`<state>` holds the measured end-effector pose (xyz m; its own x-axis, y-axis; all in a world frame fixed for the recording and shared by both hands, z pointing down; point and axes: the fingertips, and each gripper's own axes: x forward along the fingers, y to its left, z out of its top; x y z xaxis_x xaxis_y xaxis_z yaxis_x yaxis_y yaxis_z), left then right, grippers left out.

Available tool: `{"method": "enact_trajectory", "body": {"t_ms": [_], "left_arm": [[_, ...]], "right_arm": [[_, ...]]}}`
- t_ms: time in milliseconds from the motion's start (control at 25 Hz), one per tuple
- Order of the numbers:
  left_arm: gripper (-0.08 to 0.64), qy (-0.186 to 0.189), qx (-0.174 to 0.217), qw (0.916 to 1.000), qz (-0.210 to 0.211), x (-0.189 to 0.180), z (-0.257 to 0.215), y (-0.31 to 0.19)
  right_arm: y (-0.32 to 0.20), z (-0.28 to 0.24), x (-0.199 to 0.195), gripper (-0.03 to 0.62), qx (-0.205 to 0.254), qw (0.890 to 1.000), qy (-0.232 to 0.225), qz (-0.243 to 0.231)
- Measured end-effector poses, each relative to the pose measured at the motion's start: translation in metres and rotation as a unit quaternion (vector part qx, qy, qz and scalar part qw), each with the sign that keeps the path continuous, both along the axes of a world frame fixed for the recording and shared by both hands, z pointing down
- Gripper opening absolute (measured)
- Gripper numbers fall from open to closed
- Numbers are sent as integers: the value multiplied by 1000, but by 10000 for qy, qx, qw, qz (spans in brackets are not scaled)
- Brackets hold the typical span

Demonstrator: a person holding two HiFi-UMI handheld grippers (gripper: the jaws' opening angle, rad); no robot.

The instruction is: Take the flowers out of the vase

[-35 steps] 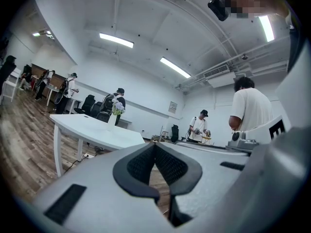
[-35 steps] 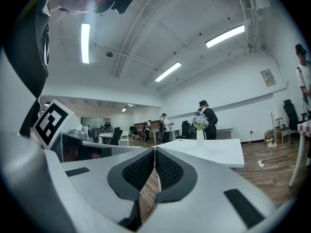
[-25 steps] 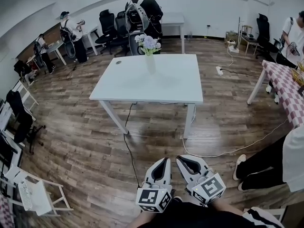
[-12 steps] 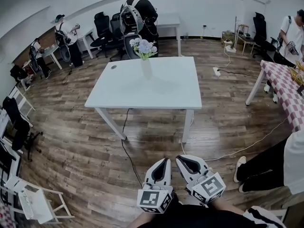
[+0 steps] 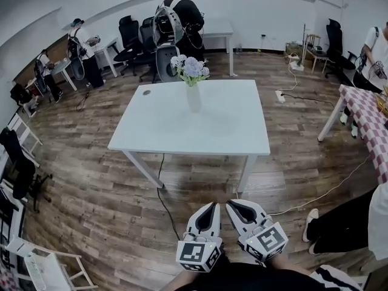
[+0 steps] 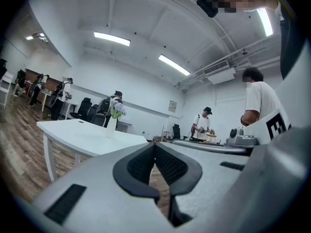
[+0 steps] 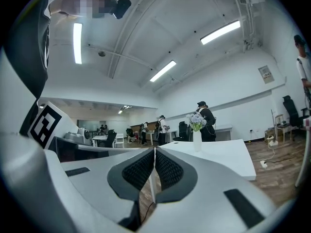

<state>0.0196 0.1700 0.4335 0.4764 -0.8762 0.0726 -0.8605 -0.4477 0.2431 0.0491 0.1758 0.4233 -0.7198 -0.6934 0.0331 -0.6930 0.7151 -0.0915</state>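
Observation:
A bunch of pale purple and white flowers [image 5: 191,70] stands in a slim white vase [image 5: 193,97] near the far edge of a white table [image 5: 200,129]. Both grippers are held close to the body, well short of the table's near edge. My left gripper [image 5: 211,206] is shut with nothing between its pads. My right gripper [image 5: 233,204] is shut and empty too. In the left gripper view the jaws [image 6: 155,144] point level, with the vase [image 6: 112,126] far off to the left. The right gripper view shows its closed tips [image 7: 155,150] and the flowers [image 7: 196,121] ahead to the right.
A black cable [image 5: 162,187] runs across the wood floor under the table. A person [image 5: 177,17] and office chairs [image 5: 130,38] are behind it. A checkered table [image 5: 370,117] stands at right, a person's leg [image 5: 339,220] at near right, a white chair [image 5: 45,265] at lower left.
In the head view the table and vase have grown larger and come nearer. Both grippers keep their place at the bottom of the view, still shut.

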Motion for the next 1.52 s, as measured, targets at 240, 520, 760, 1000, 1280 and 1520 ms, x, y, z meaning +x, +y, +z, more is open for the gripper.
{"method": "enact_trajectory", "body": {"t_ms": [240,520,760,1000,1280,1520], "left_arm": [[3,-12,-76,9999,112,-25,2,-51],[3,-182,-172,9993,268,-47,9,-94],[3,-298,-328,9985,324,-67,18,-116],[3,-190,-374,9987,298,-82,20,-128],[3,-169,-398,9987,283,-87,20,-135],[3,-133,-398,9988,255,-94,19,-141]], "right_arm": [[-54,7,-20,23,-68,9993,176,312],[-101,22,-44,21,-459,9943,641,711],[-127,35,-60,21,-773,9904,697,907],[-135,38,-76,21,-832,9912,607,837],[-141,39,-86,21,-815,9916,699,721],[-144,34,-94,21,-738,9928,671,669]]}}
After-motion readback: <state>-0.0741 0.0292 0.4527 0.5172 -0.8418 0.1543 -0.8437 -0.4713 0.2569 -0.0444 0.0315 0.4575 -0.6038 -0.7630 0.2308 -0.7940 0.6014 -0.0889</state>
